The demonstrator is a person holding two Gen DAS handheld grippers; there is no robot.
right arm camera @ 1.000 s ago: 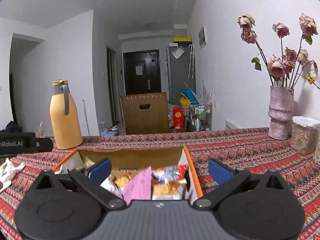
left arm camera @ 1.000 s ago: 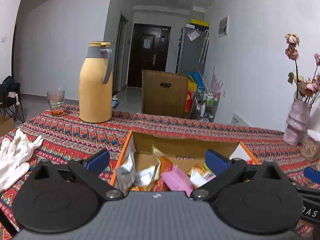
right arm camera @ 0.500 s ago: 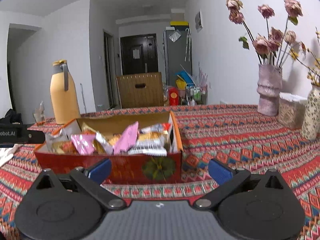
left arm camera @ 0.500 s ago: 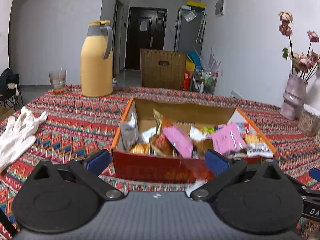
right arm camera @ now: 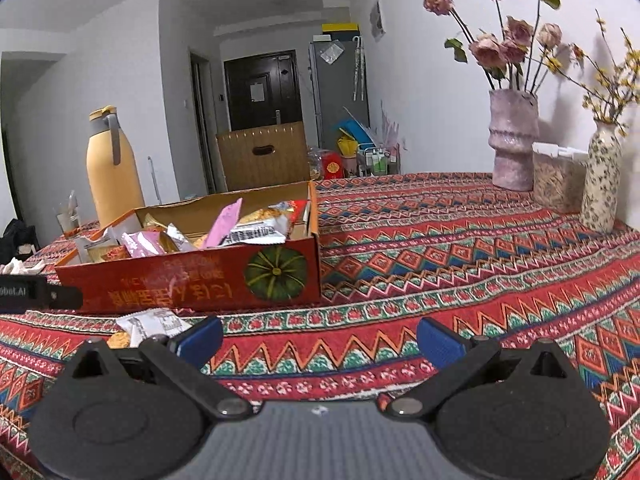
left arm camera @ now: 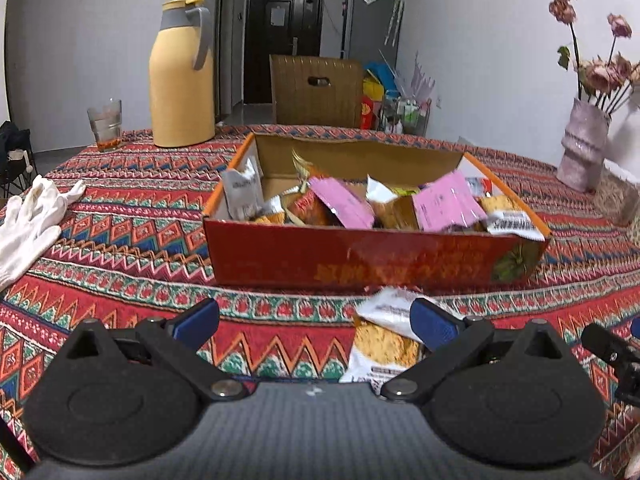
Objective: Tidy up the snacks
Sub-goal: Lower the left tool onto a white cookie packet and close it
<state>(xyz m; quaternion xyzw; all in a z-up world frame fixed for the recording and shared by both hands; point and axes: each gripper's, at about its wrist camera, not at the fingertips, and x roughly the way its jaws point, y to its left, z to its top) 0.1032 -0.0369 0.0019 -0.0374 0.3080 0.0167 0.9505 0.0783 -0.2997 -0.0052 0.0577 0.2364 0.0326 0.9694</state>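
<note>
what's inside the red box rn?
The red box holds loose snack packets: two pink packets, a grey-white packet, orange ones. Lower layers and the box floor are mostly covered.

Ahead of our left tongs (left arm camera: 314, 322) the red box (left arm camera: 360, 258) is blocking the way, and a loose packet (left arm camera: 386, 336) is lying against the right finger. Bare cloth (right arm camera: 460, 264) is lying open ahead of our right tongs (right arm camera: 319, 338) (both pairs are gaping wide); vases (right arm camera: 514, 140) are standing far right.
</note>
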